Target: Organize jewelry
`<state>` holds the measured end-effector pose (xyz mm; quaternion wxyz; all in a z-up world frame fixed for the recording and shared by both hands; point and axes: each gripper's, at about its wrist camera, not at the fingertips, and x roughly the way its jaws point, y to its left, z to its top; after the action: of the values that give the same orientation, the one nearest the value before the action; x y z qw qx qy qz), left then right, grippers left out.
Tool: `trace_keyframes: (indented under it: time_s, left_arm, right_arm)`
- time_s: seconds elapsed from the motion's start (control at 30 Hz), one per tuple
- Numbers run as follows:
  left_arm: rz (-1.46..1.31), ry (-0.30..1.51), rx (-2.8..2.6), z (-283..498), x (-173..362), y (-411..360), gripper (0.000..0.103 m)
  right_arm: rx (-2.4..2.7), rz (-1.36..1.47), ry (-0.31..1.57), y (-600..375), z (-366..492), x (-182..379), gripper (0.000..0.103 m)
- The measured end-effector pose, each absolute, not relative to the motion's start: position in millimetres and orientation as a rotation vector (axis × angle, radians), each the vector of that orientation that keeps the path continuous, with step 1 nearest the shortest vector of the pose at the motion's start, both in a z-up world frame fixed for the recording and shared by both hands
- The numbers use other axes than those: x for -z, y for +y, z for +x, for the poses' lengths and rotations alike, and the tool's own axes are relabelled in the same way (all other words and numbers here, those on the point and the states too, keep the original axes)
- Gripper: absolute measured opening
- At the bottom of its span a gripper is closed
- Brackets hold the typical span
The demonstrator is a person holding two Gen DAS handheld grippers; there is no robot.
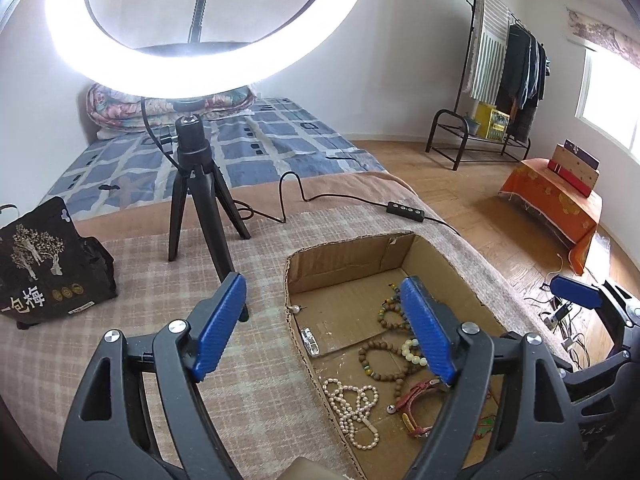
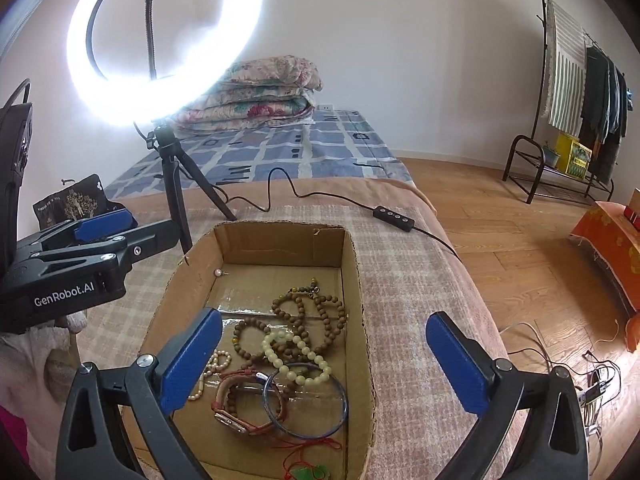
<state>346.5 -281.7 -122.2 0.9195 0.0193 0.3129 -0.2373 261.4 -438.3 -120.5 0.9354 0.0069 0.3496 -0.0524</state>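
An open cardboard box (image 1: 340, 256) (image 2: 280, 236) sits on the checked table cover and holds the jewelry. Inside lie a white pearl necklace (image 1: 352, 404), brown wooden bead bracelets (image 2: 296, 316), a pale jade bead bracelet (image 2: 296, 354), a blue bangle (image 2: 306, 400), a red-strapped watch (image 2: 236, 408), a green pendant on red cord (image 2: 310, 472) and a pearl earring (image 2: 218, 272). My left gripper (image 1: 324, 320) is open and empty over the box's left wall. My right gripper (image 2: 320, 356) is open and empty above the box, its jaws straddling the right wall.
A lit ring light on a black tripod (image 1: 200, 184) stands behind the box, its cable and inline remote (image 1: 406, 212) trailing right. A black snack bag (image 1: 44, 264) sits at the left. A bed with folded quilts (image 2: 260, 92) lies beyond; a clothes rack (image 1: 500, 80) and orange-covered table (image 1: 556, 200) stand right.
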Motion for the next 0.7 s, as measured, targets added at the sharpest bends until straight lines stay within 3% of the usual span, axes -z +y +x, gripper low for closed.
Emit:
trace_keyframes:
  time_s: [0.7]
  left_arm:
    - [0.073,0.561,0.464,275.4,56.5,-240.5,0.082]
  right_arm:
    - [0.109,0.012,0.657,-413.0,202.5,65.3,0.103]
